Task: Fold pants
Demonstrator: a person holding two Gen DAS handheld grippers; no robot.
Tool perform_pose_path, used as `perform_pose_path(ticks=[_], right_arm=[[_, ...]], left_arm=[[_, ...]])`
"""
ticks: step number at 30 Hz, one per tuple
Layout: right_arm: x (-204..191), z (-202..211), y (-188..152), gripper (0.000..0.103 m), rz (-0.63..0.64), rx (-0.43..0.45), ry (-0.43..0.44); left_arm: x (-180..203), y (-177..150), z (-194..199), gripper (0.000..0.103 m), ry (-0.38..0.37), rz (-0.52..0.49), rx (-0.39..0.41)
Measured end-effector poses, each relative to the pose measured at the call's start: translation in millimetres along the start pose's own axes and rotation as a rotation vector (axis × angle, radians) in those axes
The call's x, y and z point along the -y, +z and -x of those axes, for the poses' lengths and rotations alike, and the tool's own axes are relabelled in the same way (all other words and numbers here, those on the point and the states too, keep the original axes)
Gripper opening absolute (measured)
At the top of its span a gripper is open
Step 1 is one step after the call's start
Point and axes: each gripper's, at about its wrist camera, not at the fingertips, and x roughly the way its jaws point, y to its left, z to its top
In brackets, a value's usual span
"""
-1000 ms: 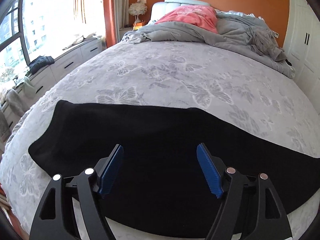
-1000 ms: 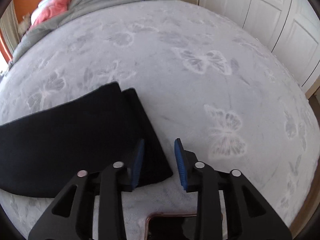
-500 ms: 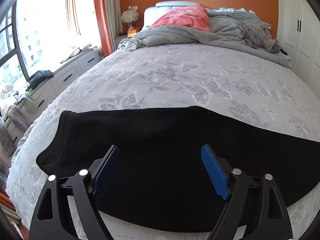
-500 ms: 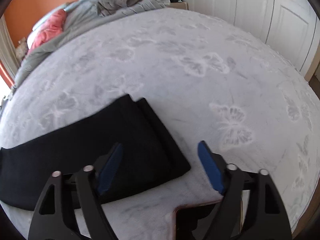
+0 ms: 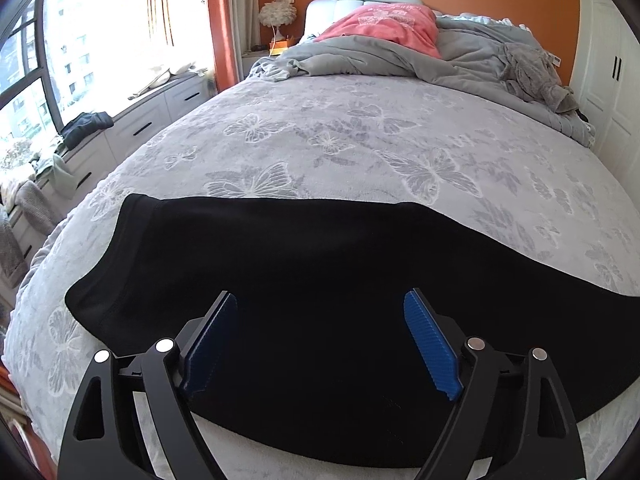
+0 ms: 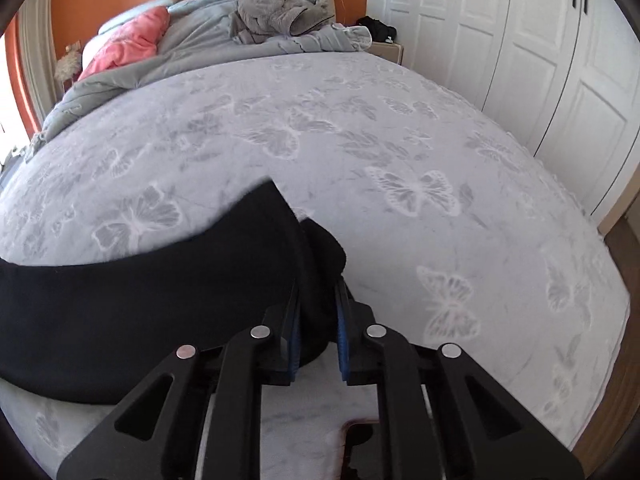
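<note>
The black pants (image 5: 304,280) lie flat across the near part of the bed, folded lengthwise into a long band. My left gripper (image 5: 320,336) is open and empty, hovering over their left part near the waistband end (image 5: 100,288). In the right wrist view the pants (image 6: 140,300) stretch off to the left. My right gripper (image 6: 318,316) is shut on their right end, and the cloth there is bunched and lifted slightly between the blue pads (image 6: 341,336).
The bed (image 5: 360,152) has a grey butterfly-print cover. A grey duvet (image 5: 400,60) and a pink pillow (image 5: 384,24) are heaped at the headboard. Window-side drawers (image 5: 132,128) stand left. White wardrobe doors (image 6: 540,60) stand right, with the bed's edge (image 6: 616,288) close.
My right gripper opened wide, moved onto the pants' right end and closed on it, bunching the cloth. My left gripper stayed open above the pants with little movement.
</note>
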Motion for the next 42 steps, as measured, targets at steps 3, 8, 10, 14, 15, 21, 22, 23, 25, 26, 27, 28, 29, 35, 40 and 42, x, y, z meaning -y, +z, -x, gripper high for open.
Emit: perform_pose_path(ticks=[3, 8, 10, 14, 15, 21, 22, 23, 25, 26, 27, 28, 29, 35, 40, 42], right_arm=[[4.3, -15.8, -13.3, 0.029, -0.005, -0.007, -0.024], [7.7, 17.9, -3.6, 0.042, -0.021, 0.061, 0.029], [5.3, 5.6, -0.8, 0.042, -0.01, 0.021, 0.044], [-10.7, -19.9, -5.3, 0.034, 0.024, -0.046, 0.066], [-14.2, -21.9, -5.6, 0.033, 0.034, -0.039, 0.056], [3.2, -0.2, 6.8, 0.006, 0.009, 0.056, -0.015], [11.7, -18.3, 3.4, 0.006, -0.02, -0.011, 0.001], [12.0, -27.1, -0.3, 0.007, -0.016, -0.039, 0.009], [7.4, -15.9, 2.4, 0.02, -0.009, -0.019, 0.022], [9.2, -8.1, 5.0, 0.026, -0.044, -0.008, 0.054], [12.0, 0.8, 7.3, 0.03, -0.074, 0.015, 0.069], [15.7, 9.0, 8.7, 0.044, -0.096, 0.037, 0.07], [18.1, 11.1, 8.4, 0.062, -0.108, 0.039, 0.064], [18.7, -31.5, -13.0, 0.072, -0.187, -0.111, 0.111], [-1.6, -7.0, -5.2, 0.018, -0.237, -0.101, 0.13], [-18.9, 19.2, 3.7, 0.017, -0.209, -0.051, 0.144]], left_arm=[[7.0, -1.7, -4.3, 0.083, 0.004, -0.031, -0.01], [10.4, -5.3, -9.1, 0.083, 0.014, -0.052, -0.019], [9.6, -4.5, -11.0, 0.083, -0.002, -0.039, -0.03], [9.7, -5.6, -13.9, 0.083, -0.022, -0.034, -0.046], [10.6, -6.4, -13.8, 0.083, -0.023, -0.039, -0.045], [18.2, -9.4, -17.0, 0.083, -0.026, -0.066, -0.047], [19.6, -10.1, -18.2, 0.083, -0.027, -0.071, -0.05], [21.1, -10.0, -19.4, 0.083, -0.028, -0.076, -0.054], [24.5, -10.5, -19.8, 0.083, -0.035, -0.09, -0.055], [25.7, -11.0, -19.4, 0.083, -0.032, -0.096, -0.053], [26.7, -11.7, -18.6, 0.083, -0.029, -0.102, -0.052], [27.0, -12.2, -17.4, 0.083, -0.036, -0.103, -0.053], [26.9, -12.2, -16.0, 0.083, -0.048, -0.1, -0.056], [30.1, -12.1, -6.7, 0.083, -0.117, -0.103, -0.073], [31.6, -15.5, 0.5, 0.083, -0.136, -0.116, -0.088], [32.0, -16.6, 2.2, 0.083, -0.145, -0.121, -0.1]])
